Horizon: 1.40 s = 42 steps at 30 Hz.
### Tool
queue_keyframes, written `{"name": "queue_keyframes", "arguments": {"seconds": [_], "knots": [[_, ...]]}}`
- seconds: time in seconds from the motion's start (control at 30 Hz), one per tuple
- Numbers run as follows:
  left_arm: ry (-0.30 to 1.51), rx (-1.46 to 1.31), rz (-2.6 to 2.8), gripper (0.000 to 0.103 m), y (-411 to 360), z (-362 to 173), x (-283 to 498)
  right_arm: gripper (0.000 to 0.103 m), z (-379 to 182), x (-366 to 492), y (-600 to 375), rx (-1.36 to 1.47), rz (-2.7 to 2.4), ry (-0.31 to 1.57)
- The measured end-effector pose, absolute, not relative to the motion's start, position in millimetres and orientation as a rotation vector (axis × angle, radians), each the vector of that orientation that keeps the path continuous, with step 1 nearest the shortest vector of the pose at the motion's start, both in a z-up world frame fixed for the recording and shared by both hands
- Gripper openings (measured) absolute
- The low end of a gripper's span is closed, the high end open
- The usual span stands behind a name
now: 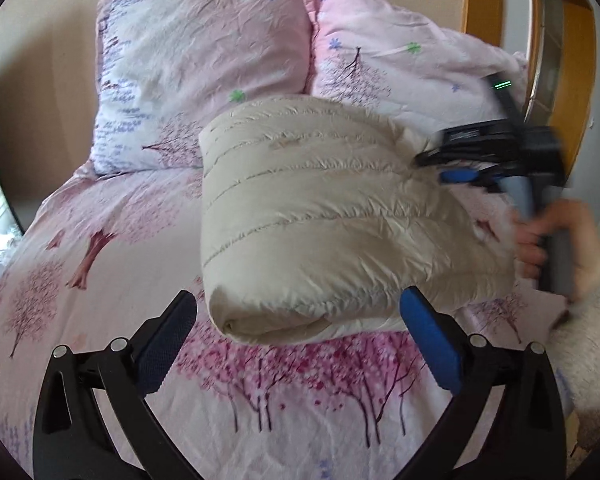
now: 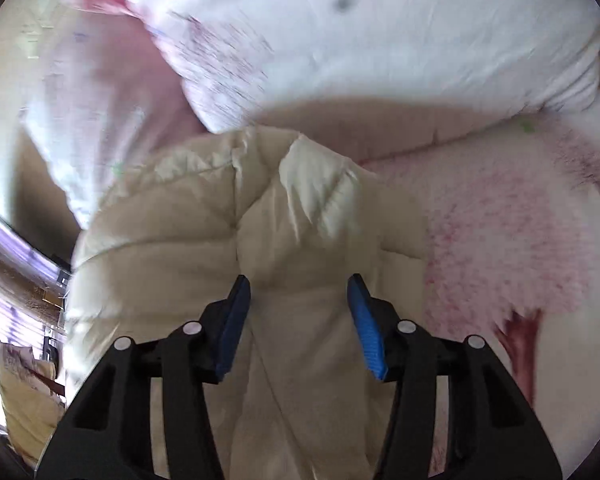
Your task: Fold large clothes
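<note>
A cream quilted puffer jacket (image 1: 320, 216) lies folded into a thick bundle on the pink floral bed cover (image 1: 120, 280). My left gripper (image 1: 300, 340) is open, its two fingers wide apart just in front of the bundle's near edge, touching nothing. In the left wrist view my right gripper (image 1: 432, 160) sits at the bundle's right side, blurred, with the hand behind it. In the right wrist view my right gripper (image 2: 298, 320) is open, its blue pads (image 2: 364, 328) apart on either side of a ridge of jacket fabric (image 2: 292, 220).
Two pink floral pillows (image 1: 204, 72) (image 1: 400, 52) lean at the head of the bed behind the jacket. A wooden headboard (image 1: 496, 12) stands at the far right. A beige wall (image 1: 40, 100) lies to the left.
</note>
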<state>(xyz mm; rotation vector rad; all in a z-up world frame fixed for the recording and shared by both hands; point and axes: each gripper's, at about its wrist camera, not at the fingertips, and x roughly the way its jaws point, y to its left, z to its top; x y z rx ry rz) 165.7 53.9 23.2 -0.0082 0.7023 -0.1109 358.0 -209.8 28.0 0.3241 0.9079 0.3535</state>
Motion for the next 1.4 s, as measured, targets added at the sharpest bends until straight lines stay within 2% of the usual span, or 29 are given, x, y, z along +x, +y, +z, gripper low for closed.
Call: {"name": "queue_keyframes", "arguments": {"seconds": [0.23,0.37,0.57,0.7,0.77,0.97,1.13,1.4], "knots": [[0.755,0.022,-0.058,0.102,54,11,155,0.062,20,264,-194,0.174,0.417,0.838],[0.781,0.046,-0.006,0.102,54,5,151,0.065,-13,267,-184,0.108,0.340,0.915],[0.812,0.037,0.034,0.102,58,-1,145,0.070,-9,270,-183,0.097,0.315,0.895],[0.813,0.023,0.025,0.102,59,0,140,0.095,12,251,-190,0.100,0.267,0.817],[0.813,0.023,0.024,0.102,59,1,138,0.100,22,236,-194,0.084,0.246,0.777],[0.832,0.015,0.021,0.102,58,2,133,0.101,42,205,-195,0.032,0.152,0.702],[0.853,0.004,0.012,0.102,61,5,126,0.101,43,188,-201,0.104,0.203,0.755],[0.889,0.010,0.024,0.102,63,5,120,0.101,25,160,-178,-0.005,0.205,0.833]]}}
